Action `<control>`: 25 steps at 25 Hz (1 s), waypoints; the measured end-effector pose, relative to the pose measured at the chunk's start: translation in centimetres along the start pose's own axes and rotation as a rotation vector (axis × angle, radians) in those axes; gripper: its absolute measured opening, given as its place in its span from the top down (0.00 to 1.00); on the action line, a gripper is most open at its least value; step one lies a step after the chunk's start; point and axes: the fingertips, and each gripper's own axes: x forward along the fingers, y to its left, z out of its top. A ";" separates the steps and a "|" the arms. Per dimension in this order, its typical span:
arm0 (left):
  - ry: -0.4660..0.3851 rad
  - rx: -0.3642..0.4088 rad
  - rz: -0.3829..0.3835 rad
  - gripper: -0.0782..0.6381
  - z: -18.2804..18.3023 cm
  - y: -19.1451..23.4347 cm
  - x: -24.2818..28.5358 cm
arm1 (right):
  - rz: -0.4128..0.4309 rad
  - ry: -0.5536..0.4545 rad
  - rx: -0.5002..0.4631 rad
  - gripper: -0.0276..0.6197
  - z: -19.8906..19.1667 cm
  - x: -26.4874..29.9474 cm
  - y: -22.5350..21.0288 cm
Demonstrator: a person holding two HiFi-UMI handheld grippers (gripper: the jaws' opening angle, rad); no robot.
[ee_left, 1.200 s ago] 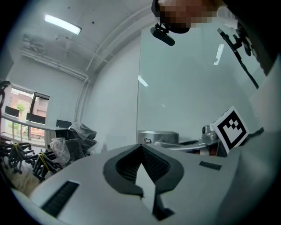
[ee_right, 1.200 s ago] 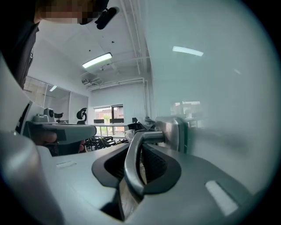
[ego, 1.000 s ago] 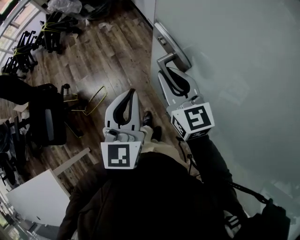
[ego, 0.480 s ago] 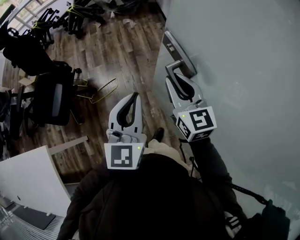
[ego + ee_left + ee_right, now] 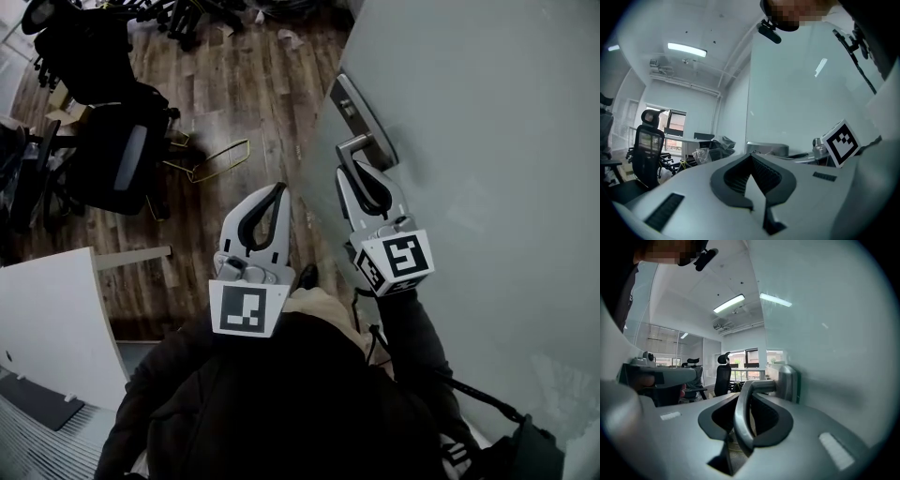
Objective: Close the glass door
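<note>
The frosted glass door fills the right of the head view, with a metal lever handle on a long plate near its edge. My right gripper is shut on that lever. In the right gripper view the handle runs down between the dark pads, which press on it, and the gripper points level along the glass. To the left of the door, my left gripper hangs over the wood floor, shut and holding nothing. Its tips meet in the left gripper view.
Black office chairs stand on the wood floor at the upper left, beside a yellow wire frame. A white desk sits at the lower left. The person's dark jacket fills the bottom.
Both grippers and the door's edge have travelled together across the room. The chairs and the desk have slid right and down in the head view. The right gripper has stayed on the handle.
</note>
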 end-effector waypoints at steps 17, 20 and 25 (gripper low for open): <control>-0.050 -0.025 0.333 0.90 -0.9 2.7 -21.6 | 0.202 0.032 -0.056 0.86 -2.0 -2.8 18.6; -0.055 -0.027 0.361 0.90 -0.3 2.2 -22.0 | 0.241 0.042 -0.062 0.86 -1.8 -3.1 19.5; -0.056 -0.034 0.391 0.90 -1.2 3.0 -26.4 | 0.297 0.040 -0.068 0.86 -2.9 -4.3 24.6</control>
